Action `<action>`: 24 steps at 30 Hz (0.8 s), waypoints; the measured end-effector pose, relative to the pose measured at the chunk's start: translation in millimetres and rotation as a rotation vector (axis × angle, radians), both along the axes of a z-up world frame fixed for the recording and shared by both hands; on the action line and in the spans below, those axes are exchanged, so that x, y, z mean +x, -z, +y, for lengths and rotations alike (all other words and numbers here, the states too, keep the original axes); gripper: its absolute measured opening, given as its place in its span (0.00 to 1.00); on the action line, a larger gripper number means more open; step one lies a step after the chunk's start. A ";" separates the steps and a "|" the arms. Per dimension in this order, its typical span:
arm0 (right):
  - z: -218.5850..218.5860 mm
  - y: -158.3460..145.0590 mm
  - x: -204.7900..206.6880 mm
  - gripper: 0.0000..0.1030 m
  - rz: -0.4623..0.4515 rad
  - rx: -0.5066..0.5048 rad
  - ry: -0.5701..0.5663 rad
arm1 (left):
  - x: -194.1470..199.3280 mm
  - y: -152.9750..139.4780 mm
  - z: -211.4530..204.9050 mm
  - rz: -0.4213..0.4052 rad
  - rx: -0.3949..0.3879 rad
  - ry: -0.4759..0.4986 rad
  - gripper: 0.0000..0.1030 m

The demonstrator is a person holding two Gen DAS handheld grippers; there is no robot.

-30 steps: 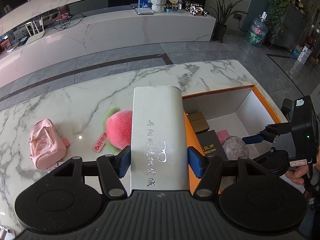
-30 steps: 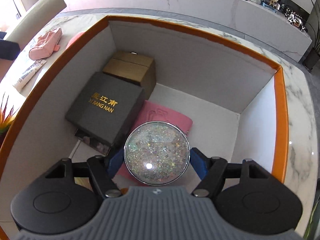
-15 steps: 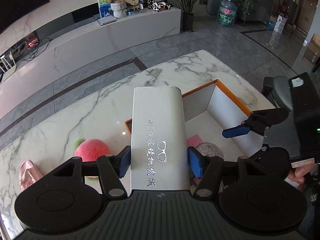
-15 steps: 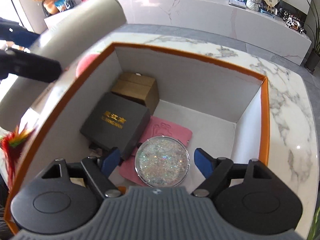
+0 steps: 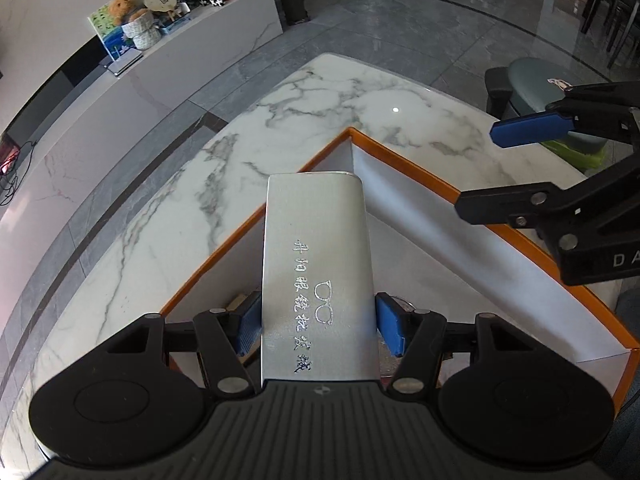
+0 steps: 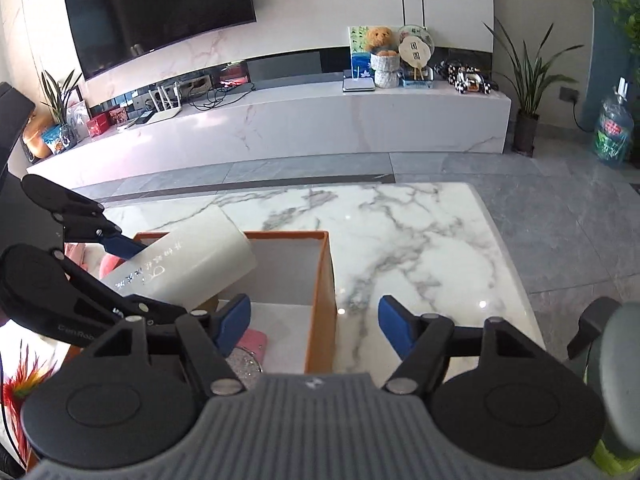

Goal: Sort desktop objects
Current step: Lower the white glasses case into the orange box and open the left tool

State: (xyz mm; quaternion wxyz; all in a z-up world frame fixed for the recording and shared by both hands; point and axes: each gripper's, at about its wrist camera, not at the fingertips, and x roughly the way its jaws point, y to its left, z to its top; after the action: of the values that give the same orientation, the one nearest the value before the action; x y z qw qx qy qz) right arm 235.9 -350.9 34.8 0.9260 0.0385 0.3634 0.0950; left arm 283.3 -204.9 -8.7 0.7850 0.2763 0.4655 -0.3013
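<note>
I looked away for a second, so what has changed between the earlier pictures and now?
The right gripper let go of the glitter disc, which now lies in the orange box, and lifted away with jaws open and empty. The left gripper carried the silver glasses case over the box. Its grip on the case is unchanged.

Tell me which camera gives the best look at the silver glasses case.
The left wrist view. There the silver glasses case fills the centre, top face and printed characters legible, clamped in the left gripper over the orange box. The right wrist view shows it small, tilted, at the left edge, partly hidden by that gripper.
</note>
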 end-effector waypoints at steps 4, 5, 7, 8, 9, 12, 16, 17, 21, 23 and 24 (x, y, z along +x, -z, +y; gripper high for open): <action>-4.8 6.7 -1.2 0.70 0.004 0.016 0.024 | -2.2 12.2 -6.0 0.104 -0.025 -0.041 0.67; -6.5 7.4 -0.9 0.70 0.003 0.020 0.040 | -0.7 14.1 -6.4 0.138 -0.046 -0.071 0.67; -11.4 9.9 0.7 0.70 0.003 0.033 0.082 | 2.2 18.5 -5.4 0.205 -0.105 -0.148 0.67; -14.1 10.2 1.0 0.70 0.002 0.042 0.102 | 3.6 20.6 -5.1 0.230 -0.131 -0.188 0.67; -17.6 10.8 1.4 0.70 0.002 0.055 0.123 | 4.5 23.1 -5.4 0.248 -0.153 -0.222 0.67; -25.3 12.4 1.8 0.70 -0.002 0.079 0.168 | 8.2 30.0 -6.6 0.287 -0.208 -0.342 0.67; -29.7 16.2 3.6 0.70 0.006 0.080 0.199 | 14.9 36.6 -5.3 0.325 -0.289 -0.478 0.67; -30.7 17.4 4.4 0.70 0.007 0.080 0.204 | 16.8 37.8 -4.7 0.333 -0.310 -0.506 0.67; -35.5 18.4 3.7 0.69 0.000 0.081 0.241 | 23.3 49.6 -2.8 0.384 -0.369 -0.602 0.68; -36.2 19.1 4.0 0.69 -0.001 0.076 0.241 | 26.2 56.2 -1.7 0.414 -0.397 -0.633 0.68; -35.8 19.5 4.1 0.69 0.000 0.075 0.239 | 27.1 58.8 -1.6 0.421 -0.404 -0.639 0.68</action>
State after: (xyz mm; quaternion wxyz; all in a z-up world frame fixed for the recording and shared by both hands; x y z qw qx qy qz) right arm 240.0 -386.7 15.2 0.9286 0.1159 0.3524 -0.0026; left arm 310.5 -206.5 -67.5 0.7649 -0.1085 0.6094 -0.1783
